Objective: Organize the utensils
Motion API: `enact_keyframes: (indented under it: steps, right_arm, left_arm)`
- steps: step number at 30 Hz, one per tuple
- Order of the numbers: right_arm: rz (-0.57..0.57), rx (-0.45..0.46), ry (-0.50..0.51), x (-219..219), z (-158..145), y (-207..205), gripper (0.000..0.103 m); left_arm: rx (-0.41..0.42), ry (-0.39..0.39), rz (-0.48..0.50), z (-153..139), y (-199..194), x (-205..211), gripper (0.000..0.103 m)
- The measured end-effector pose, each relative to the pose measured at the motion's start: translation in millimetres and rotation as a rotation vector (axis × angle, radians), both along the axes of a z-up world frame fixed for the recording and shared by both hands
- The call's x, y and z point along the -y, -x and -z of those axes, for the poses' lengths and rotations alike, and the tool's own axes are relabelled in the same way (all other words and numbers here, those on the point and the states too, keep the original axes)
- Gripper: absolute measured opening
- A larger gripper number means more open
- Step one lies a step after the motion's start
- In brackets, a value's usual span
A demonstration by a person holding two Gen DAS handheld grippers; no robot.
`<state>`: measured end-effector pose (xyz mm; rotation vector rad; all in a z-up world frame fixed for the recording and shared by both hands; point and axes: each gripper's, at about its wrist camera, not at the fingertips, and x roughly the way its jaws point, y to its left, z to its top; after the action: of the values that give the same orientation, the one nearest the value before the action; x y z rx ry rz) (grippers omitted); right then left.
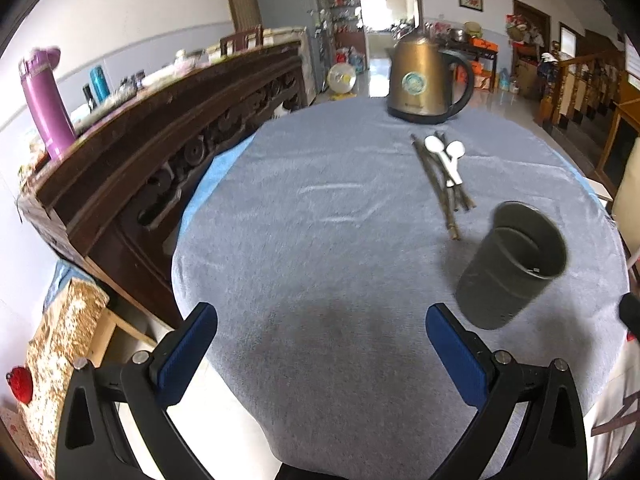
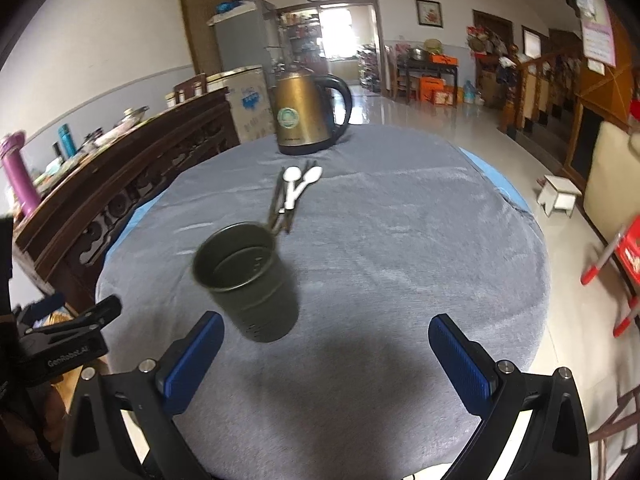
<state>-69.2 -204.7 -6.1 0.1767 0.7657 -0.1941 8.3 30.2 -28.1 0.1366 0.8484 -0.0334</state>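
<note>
Grey cloth covers the round table [image 1: 320, 240]; a bronze kettle [image 1: 424, 80] stands at its far edge. Nearer, right of centre, sits the dark utensil holder [image 1: 512, 268], chopsticks [image 1: 436, 184] and two white spoons [image 1: 444, 156] just beyond it. Left gripper [image 1: 320, 344] and right gripper [image 2: 326, 356] hover with fingers spread, empty.

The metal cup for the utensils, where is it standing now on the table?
The metal cup stands upright on the grey tablecloth, nearer than the pile of chopsticks and white spoons. In the left wrist view it is on the right; in the right wrist view, left of centre.
</note>
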Motion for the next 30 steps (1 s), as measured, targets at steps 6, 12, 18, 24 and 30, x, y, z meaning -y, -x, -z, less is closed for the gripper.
enact_keyframes:
  steps: [6,12,18,24,30]
  right_arm:
    - [0.091,-0.016,-0.03,36.6,8.2,-23.1,0.103]
    - [0.11,-0.053,-0.009,67.3,13.3,-78.2,0.103]
    - [-0.024,-0.072,-0.125,77.9,21.6,-186.2,0.097]
    - [-0.101,-0.119,-0.118,59.4,43.7,-283.9,0.085]
    - [-0.08,-0.157,-0.014,44.7,66.7,-336.7,0.081]
  left_arm:
    - [-0.066,0.017,-0.057,14.4,-36.4,-17.6,0.103]
    - [-0.093,0.002,-0.073,19.4,-81.3,-21.0,0.103]
    - [-0.14,-0.003,-0.05,29.1,-123.7,-14.8,0.103]
    - [-0.166,-0.011,-0.038,35.7,-152.4,-5.6,0.103]
    - [-0.178,-0.008,-0.044,41.9,-170.5,-3.2,0.103]
